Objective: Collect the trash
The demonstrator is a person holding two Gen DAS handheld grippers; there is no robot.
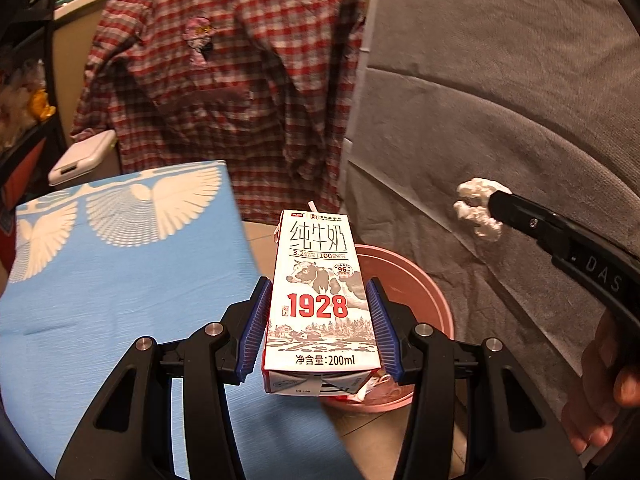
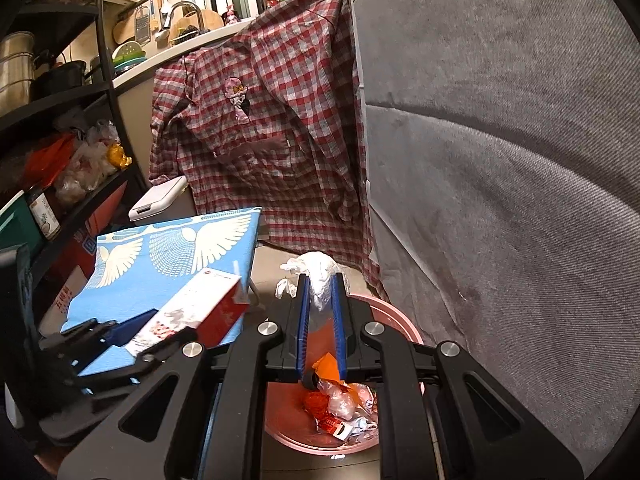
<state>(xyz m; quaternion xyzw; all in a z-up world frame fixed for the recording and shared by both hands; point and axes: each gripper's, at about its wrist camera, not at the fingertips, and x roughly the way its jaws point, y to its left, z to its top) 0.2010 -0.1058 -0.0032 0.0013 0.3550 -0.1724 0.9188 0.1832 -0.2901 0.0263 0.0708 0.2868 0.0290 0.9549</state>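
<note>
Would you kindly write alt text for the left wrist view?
The left gripper holds a milk carton above a pink bin. At right, the right gripper holds a crumpled white tissue before a grey sofa.

Pink bin (image 2: 404, 322) open-topped below, blue cloth (image 2: 168, 264) left, grey sofa (image 2: 500, 200) crowding right

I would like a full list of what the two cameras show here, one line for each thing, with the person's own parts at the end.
milk carton: one, white with red "1928", held above the bin
crumpled tissue: one, white, held above the bin
pink bin: one, on the floor, trash inside
blue cloth: one, white wing pattern, left of the bin
plaid shirt: one, red and grey, hanging behind
grey fabric: one, right side
white box: one, below the shirt's sleeve
shelf rack: one, black, far left
left gripper: shut on the milk carton
right gripper: shut on the crumpled tissue
</note>
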